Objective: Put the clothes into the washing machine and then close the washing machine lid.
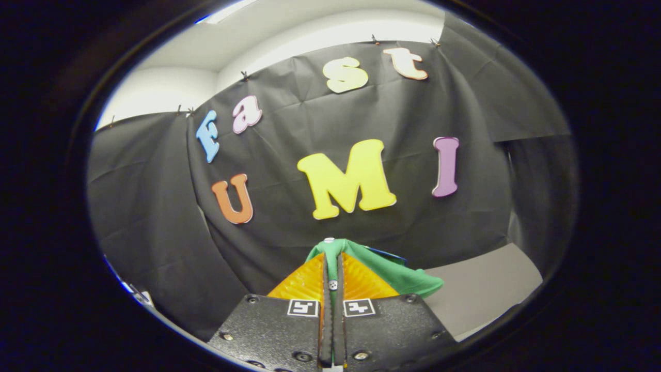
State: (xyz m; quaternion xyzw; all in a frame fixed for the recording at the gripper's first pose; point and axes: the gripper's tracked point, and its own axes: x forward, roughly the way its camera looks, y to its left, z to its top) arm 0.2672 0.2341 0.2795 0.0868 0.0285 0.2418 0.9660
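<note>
Most of the green garment [384,268] is hidden behind the hand-held gripper [333,258], whose two fingers are pressed together with the cloth pinched between their tips; a fold trails off to the right, and something blue peeks out behind it, too little to identify. Beyond hangs the black cloth wall [155,217], with a grey bench [485,289] at lower right and a pale ceiling [289,26] above.

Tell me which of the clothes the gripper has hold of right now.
The green garment: the gripper is shut on it, fabric pinched between the fingertips and draping off to one side. No second garment is clearly visible.
</note>
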